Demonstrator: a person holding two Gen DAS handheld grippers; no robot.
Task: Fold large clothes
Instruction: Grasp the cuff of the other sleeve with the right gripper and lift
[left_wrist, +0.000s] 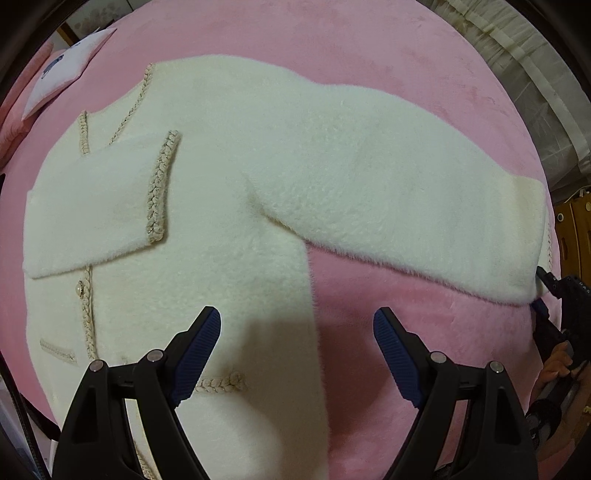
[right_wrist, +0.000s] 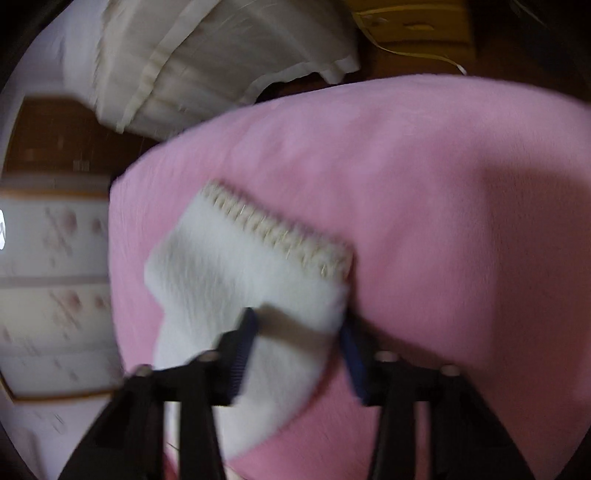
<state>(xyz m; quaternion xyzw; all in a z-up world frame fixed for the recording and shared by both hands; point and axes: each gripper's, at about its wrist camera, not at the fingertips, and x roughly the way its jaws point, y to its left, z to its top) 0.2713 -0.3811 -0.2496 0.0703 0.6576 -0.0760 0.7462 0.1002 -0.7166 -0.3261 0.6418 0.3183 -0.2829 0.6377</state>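
We pinched the fluffy white coat's outstretched sleeve (right_wrist: 236, 280) in our right gripper (right_wrist: 295, 354) for folding inward; our left gripper (left_wrist: 297, 354) hovered wide, empty.

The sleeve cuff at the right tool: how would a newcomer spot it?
On the pink blanket lies a cream fluffy jacket. Follow its one outstretched sleeve to the far end. That cuff, unlike the folded one, sits between the right tool pads.

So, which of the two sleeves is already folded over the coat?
The braid-cuffed sleeve left in the left wrist view; the other sleeve lies stretched out.
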